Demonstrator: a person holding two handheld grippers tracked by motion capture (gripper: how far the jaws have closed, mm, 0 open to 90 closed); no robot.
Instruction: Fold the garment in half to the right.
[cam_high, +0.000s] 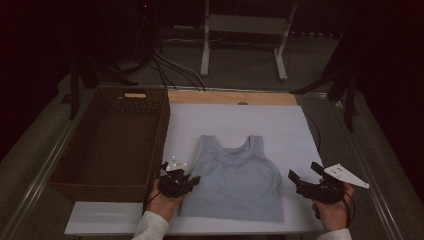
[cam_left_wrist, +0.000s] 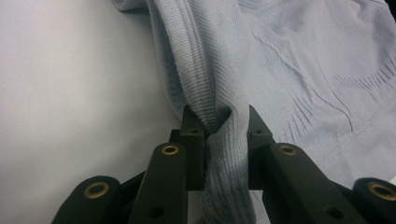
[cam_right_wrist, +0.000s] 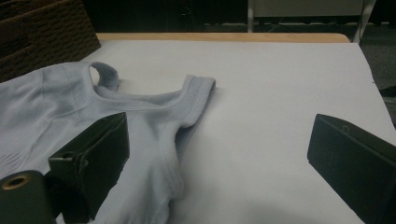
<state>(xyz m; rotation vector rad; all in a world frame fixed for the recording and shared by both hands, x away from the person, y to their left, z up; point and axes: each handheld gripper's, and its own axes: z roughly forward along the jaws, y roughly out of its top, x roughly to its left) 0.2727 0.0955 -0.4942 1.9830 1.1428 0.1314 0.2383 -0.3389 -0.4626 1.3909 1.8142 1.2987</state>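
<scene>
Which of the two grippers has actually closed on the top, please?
The left gripper: its jaws pinch a bunched fold of the top at its edge. The right gripper sits beside the top with jaws wide apart, holding nothing.

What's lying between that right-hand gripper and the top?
Nothing: in the high view, bare white table separates the right gripper from the top; the right gripper view shows the same between its open jaws.

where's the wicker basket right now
In the high view the wicker basket sits at the table's left side, right beside the white board, with the pale blue tank top lying just right of it near the left hand-held gripper.
</scene>
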